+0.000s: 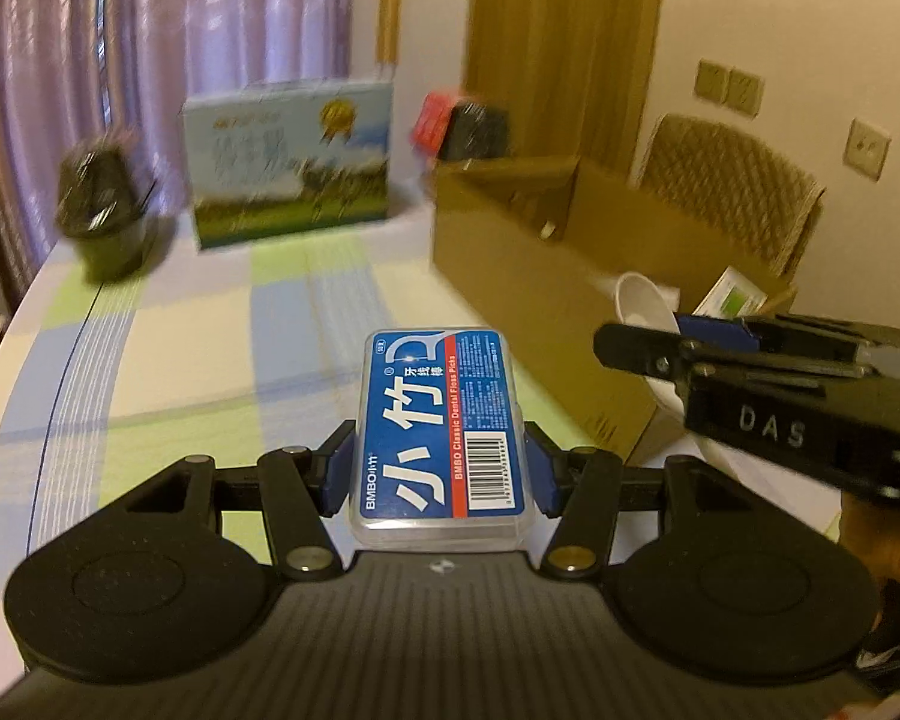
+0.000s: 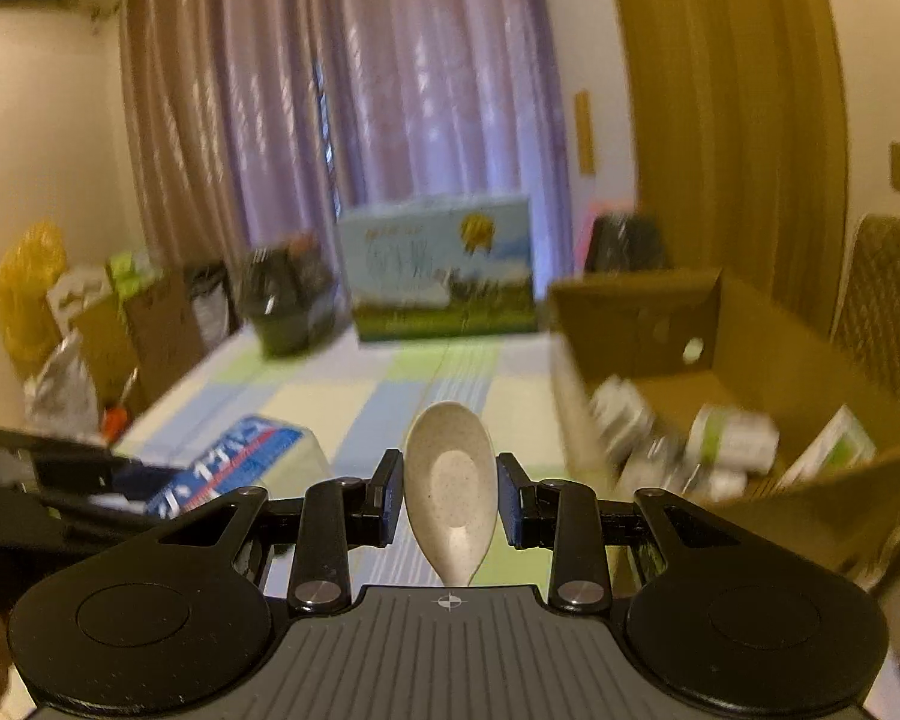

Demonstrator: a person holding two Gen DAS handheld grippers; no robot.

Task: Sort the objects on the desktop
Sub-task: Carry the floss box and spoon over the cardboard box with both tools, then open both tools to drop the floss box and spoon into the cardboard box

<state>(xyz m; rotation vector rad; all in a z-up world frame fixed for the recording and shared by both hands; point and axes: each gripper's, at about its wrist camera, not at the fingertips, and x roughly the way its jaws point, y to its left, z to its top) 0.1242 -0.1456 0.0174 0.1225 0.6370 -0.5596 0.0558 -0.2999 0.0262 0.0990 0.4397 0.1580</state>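
Left hand-held gripper [image 1: 441, 468], pinching a clear floss-pick box [image 1: 444, 426] by its long sides between blue pads [image 1: 337, 471], blue label up, carried above the checked tabletop [image 1: 168, 372]. Right hand-held gripper [image 2: 450, 495], clamped on the bowl of a pale speckled spoon [image 2: 450, 480], hollow side up, handle pointing back toward the camera. Seen from the left wrist: the right hand-held gripper just beside an open cardboard box [image 1: 528, 300] at the tabletop's right, spoon bowl against its near corner. Inside the cardboard box, seen from the right wrist: several small white-and-green packets [image 2: 732, 438], blurred. At the tabletop's far end: a blue-and-green printed carton [image 1: 288, 162] and a dark pot [image 1: 99, 216], well apart from both hand-held grippers. Behind: purple curtains [image 1: 210, 12] and a woven chair back [image 1: 732, 186].
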